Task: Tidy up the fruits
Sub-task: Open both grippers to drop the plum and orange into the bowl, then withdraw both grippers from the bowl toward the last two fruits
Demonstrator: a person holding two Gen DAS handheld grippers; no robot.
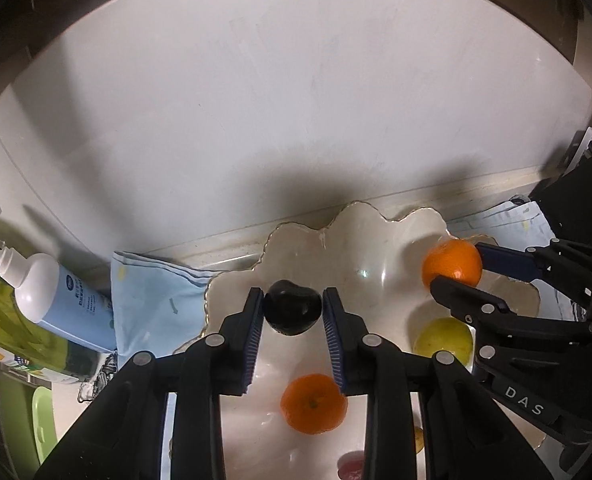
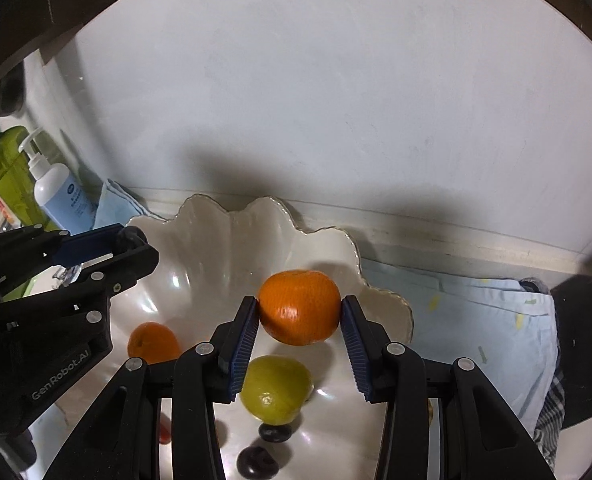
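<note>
My left gripper (image 1: 294, 300) fingers pinch dark plum (image 1: 293, 307) over white dish (image 1: 296, 240); right gripper (image 2: 299, 312) fingers clamp orange (image 2: 299, 307) above green fruit (image 2: 276, 390); I lower both slow, release gently, avoid rolling

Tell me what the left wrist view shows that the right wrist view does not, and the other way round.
Only the left wrist view shows the dark fruit plainly, whole between the left gripper pads.

Only the right wrist view shows two small dark fruits low in the bowl and a green bottle at far left.

Both show the scalloped white bowl, the orange held by the right gripper, a second orange, the yellow-green fruit, the pump bottle and the blue cloth.
</note>
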